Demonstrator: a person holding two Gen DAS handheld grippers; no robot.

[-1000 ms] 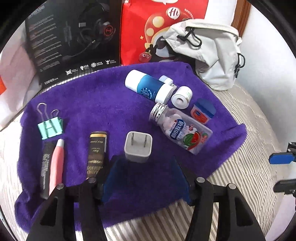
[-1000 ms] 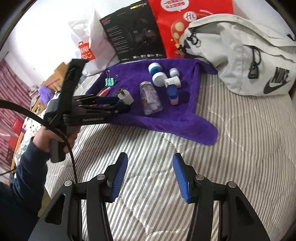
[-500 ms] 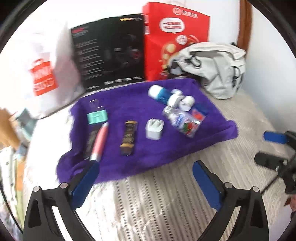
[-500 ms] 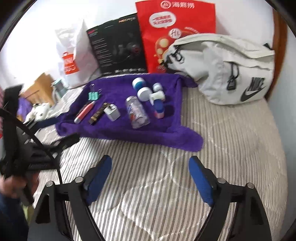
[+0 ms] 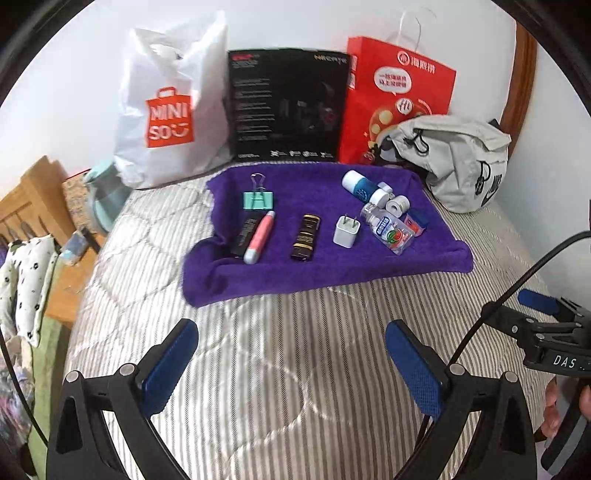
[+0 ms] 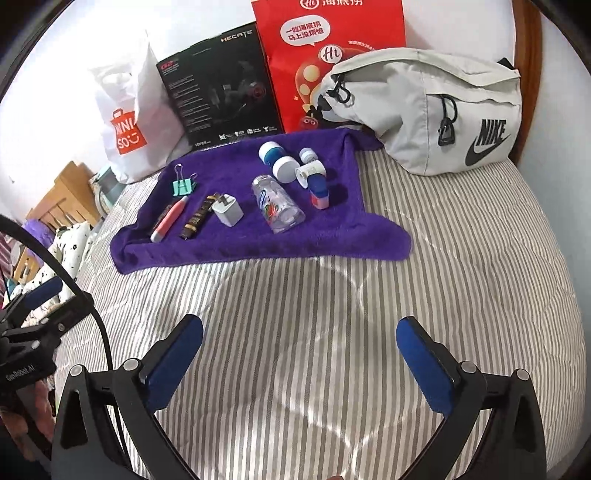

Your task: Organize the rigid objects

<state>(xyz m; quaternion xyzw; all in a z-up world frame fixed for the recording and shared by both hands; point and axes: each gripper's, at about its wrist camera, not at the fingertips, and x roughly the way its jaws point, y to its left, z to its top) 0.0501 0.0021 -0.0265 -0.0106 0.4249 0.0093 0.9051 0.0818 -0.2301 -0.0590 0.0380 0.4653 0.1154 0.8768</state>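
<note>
The left gripper [image 5: 291, 360] is empty, with its jaws spread wide and its blue pads [image 5: 170, 363] angled outward. The right gripper [image 6: 300, 360] is likewise empty, with its jaws spread wide. A hand [image 5: 565, 413] grips the right gripper's handle.

Lighting: bright, even daylight in both views. White wall [image 5: 295, 22] nearly blown out. Pale sheen streaks on the striped bed cover [image 6: 332, 295]. Shadows: soft and short beside items on the purple cloth [image 5: 314, 273]. Focus: centre sharp, printed labels legible. Distortion: strong fisheye bowing; black vignette at all corners. Blur: slight smearing near the frame edges.
</note>
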